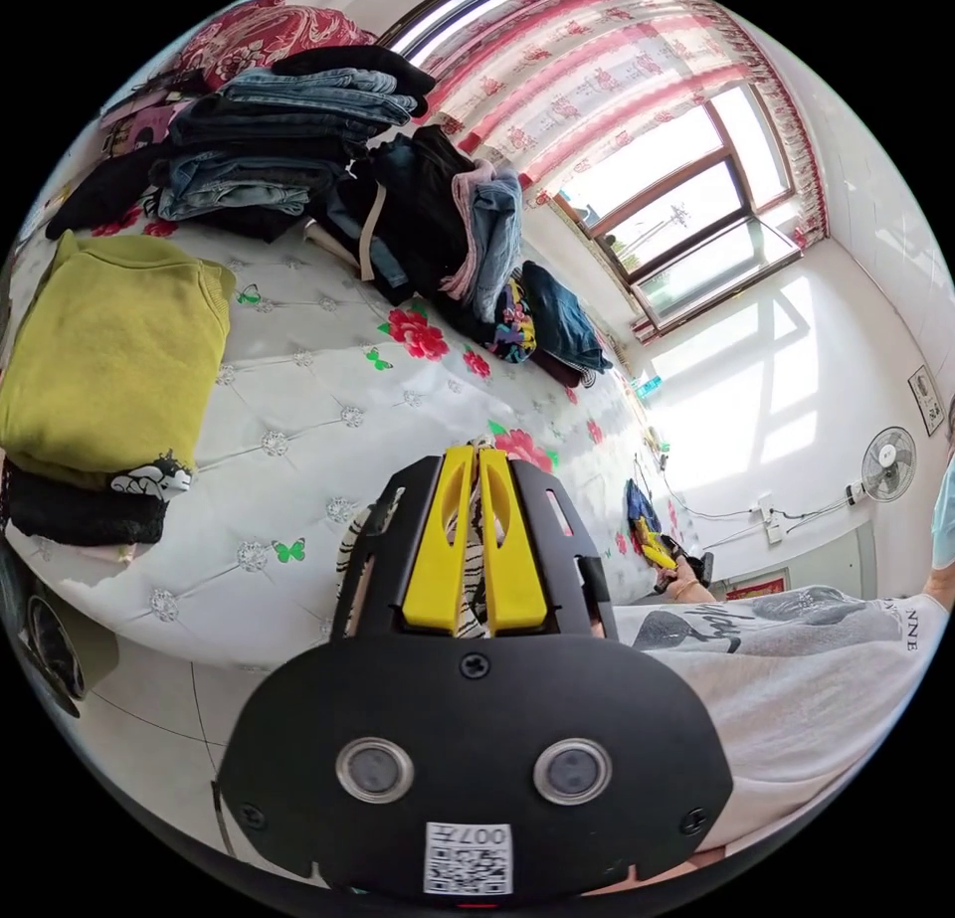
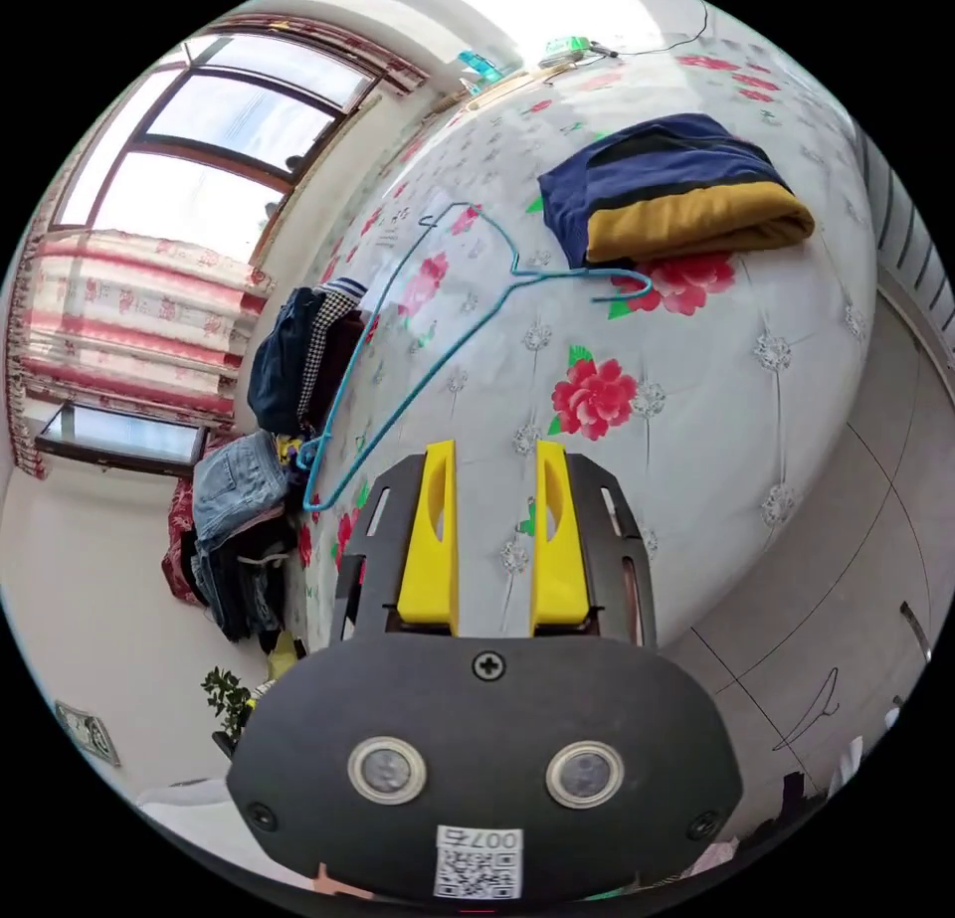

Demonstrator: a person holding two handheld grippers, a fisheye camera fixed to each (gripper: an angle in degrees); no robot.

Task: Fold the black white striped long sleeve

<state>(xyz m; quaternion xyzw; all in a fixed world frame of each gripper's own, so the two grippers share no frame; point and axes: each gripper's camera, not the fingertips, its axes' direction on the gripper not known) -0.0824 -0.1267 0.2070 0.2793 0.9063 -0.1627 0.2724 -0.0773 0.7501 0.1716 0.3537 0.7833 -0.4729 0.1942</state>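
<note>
We have the left gripper (image 1: 476, 460) fingers pinching the striped long sleeve (image 1: 356, 545) off the bed (image 1: 298, 381) edge, right gripper (image 2: 494, 456) fingers spread and empty, folding apparently not started.

You are working over a white quilted bed (image 1: 298, 381) printed with red flowers. Lying on it are a folded green sweatshirt (image 1: 104, 361), piled jeans (image 1: 288, 112), a blue hanger (image 2: 438, 331) and a folded navy-and-mustard garment (image 2: 676, 197).
</note>
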